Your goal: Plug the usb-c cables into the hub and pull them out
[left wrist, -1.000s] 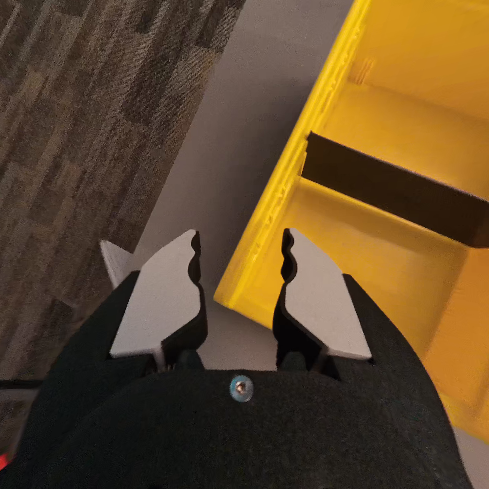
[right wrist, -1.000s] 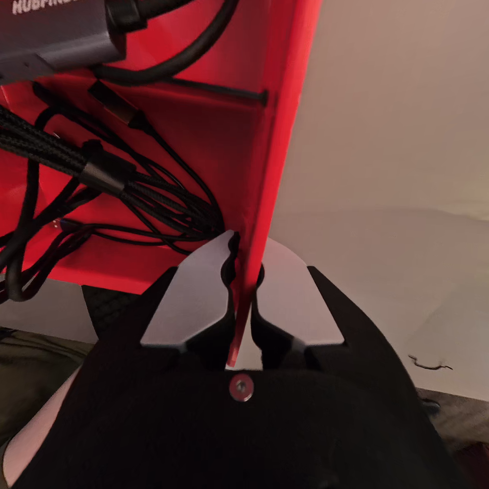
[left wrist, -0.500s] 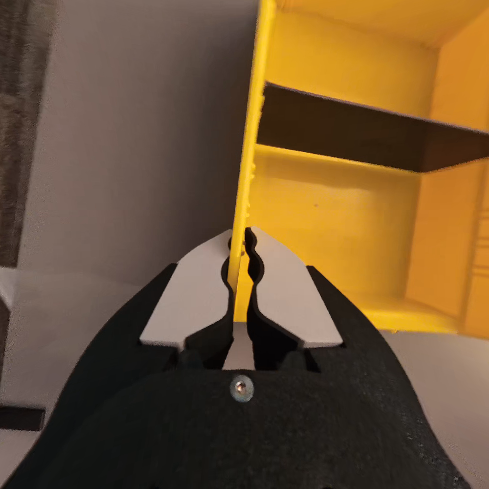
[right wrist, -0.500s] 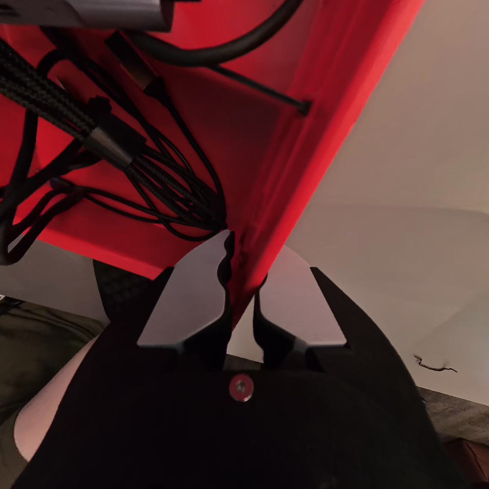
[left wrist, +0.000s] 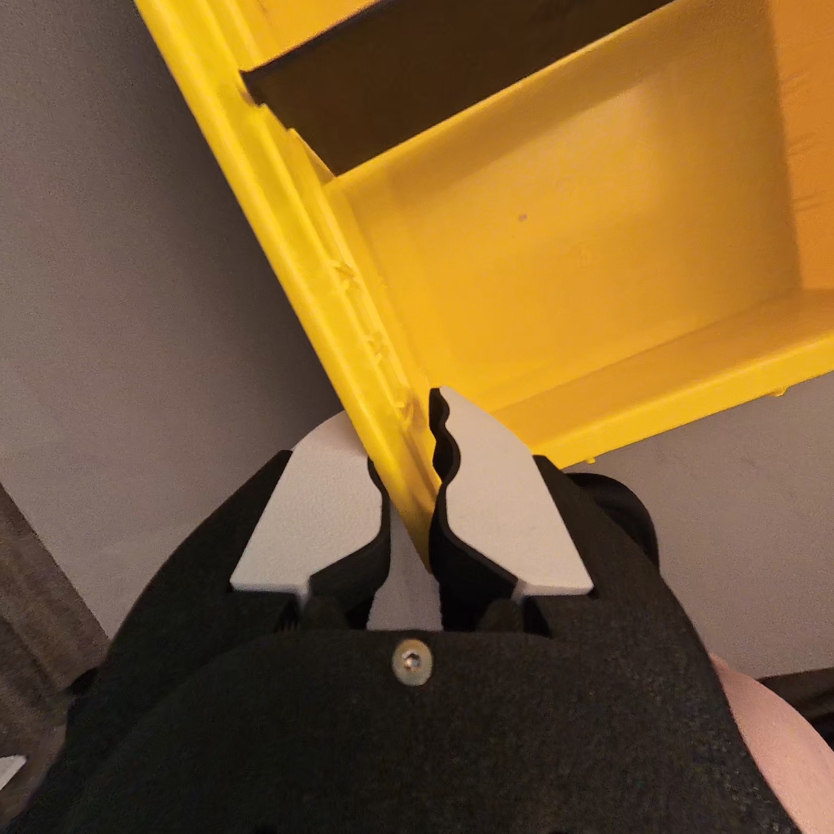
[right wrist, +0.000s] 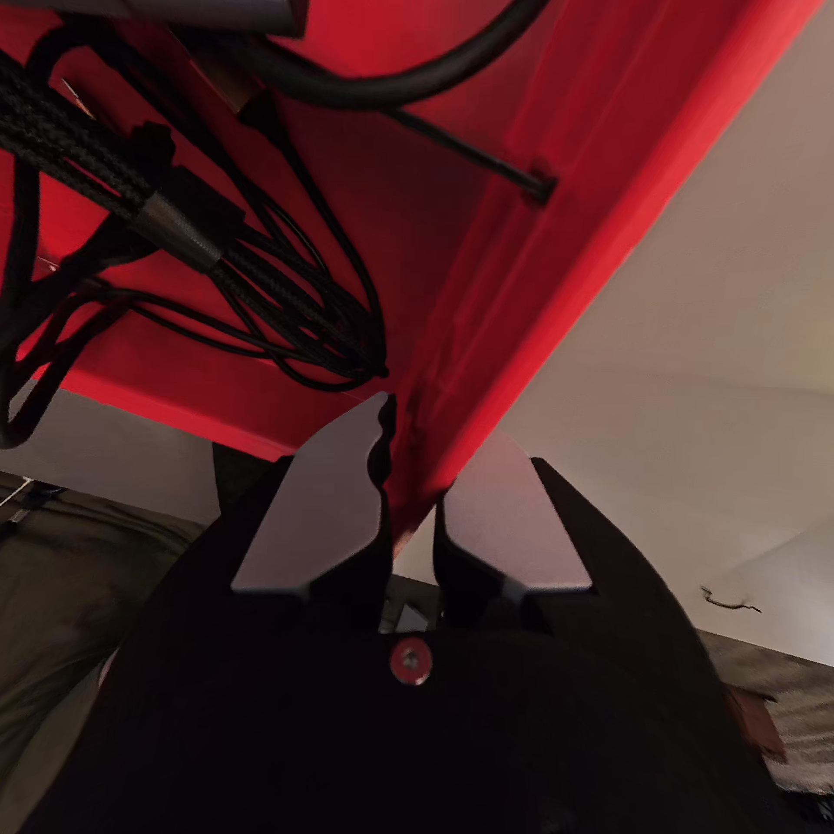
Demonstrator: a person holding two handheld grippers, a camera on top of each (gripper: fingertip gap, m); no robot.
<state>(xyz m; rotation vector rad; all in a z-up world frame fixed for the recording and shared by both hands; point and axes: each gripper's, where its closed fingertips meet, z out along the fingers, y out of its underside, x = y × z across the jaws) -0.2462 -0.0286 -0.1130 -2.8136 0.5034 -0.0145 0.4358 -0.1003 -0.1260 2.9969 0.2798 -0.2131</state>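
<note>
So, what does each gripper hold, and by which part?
Left gripper: the yellow plastic bin, by its side wall near a corner. Right gripper: the red plastic bin, likewise by its side wall.

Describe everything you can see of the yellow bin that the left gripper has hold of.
The yellow bin looks like moulded plastic, open-topped, split by a dark divider into compartments; the ones in view are empty. It sits tilted in the view over a grey surface. The left gripper is clamped on its ribbed side wall near a corner, one finger inside the bin, the other outside.
</note>
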